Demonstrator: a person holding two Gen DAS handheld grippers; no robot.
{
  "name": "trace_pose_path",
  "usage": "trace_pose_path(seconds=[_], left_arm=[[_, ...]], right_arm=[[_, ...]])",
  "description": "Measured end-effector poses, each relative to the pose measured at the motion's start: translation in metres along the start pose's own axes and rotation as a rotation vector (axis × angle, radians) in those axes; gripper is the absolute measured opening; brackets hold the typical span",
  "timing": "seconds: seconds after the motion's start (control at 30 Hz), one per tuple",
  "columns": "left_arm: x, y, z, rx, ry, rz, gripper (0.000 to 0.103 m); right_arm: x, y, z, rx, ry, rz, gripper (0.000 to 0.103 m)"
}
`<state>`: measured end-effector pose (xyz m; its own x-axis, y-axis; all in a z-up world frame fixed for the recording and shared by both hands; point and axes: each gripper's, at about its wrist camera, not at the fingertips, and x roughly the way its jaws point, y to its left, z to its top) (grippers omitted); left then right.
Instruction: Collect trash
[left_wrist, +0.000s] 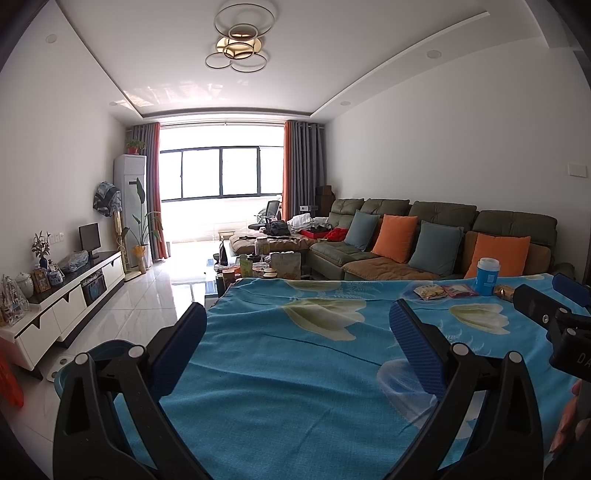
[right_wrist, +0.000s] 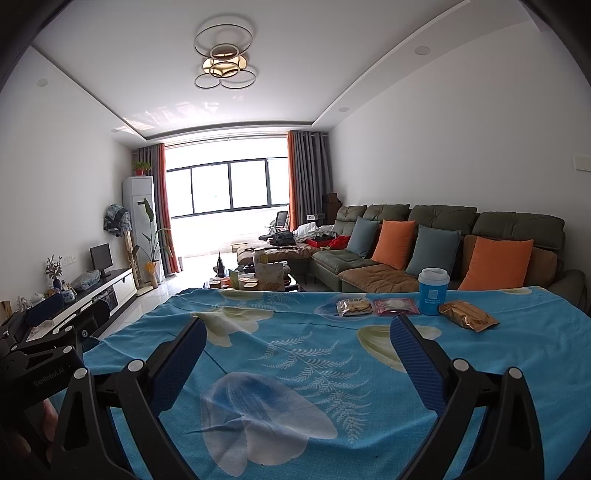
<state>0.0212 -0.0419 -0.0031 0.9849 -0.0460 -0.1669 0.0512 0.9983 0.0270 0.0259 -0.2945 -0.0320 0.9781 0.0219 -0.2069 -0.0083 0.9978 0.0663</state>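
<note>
A blue paper cup with a white lid (right_wrist: 433, 291) stands at the far right of the table under a blue flowered cloth (right_wrist: 295, 354). Beside it lie a yellow snack packet (right_wrist: 354, 307), a pink packet (right_wrist: 396, 306) and a gold foil packet (right_wrist: 468, 316). In the left wrist view the cup (left_wrist: 487, 277) and packets (left_wrist: 430, 291) lie far right. My right gripper (right_wrist: 297, 338) is open and empty over the cloth, short of the packets. My left gripper (left_wrist: 297, 328) is open and empty over the cloth's left part. A blue bin (left_wrist: 74, 365) shows below the table's left edge.
A sofa with orange and grey cushions (right_wrist: 443, 251) stands behind the table on the right. A cluttered coffee table (right_wrist: 255, 280) is beyond the far edge. A white TV cabinet (left_wrist: 66, 302) runs along the left wall. The right gripper shows at the left view's right edge (left_wrist: 554, 314).
</note>
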Motion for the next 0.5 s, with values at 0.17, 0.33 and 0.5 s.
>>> trace_pose_path(seconds=[0.17, 0.33, 0.5], left_arm=[[0.0003, 0.0003, -0.0001, 0.0, 0.001, -0.002, 0.097], [0.0002, 0.0001, 0.0, 0.0, 0.0, -0.001, 0.097], [0.0003, 0.0, -0.0003, 0.0, 0.002, -0.001, 0.097]], right_arm=[[0.0, 0.0002, 0.0004, 0.0, -0.001, 0.0, 0.096], [-0.0004, 0.0003, 0.0003, 0.002, -0.001, 0.001, 0.096], [-0.0006, 0.0004, 0.0008, 0.0, -0.003, 0.0, 0.096]])
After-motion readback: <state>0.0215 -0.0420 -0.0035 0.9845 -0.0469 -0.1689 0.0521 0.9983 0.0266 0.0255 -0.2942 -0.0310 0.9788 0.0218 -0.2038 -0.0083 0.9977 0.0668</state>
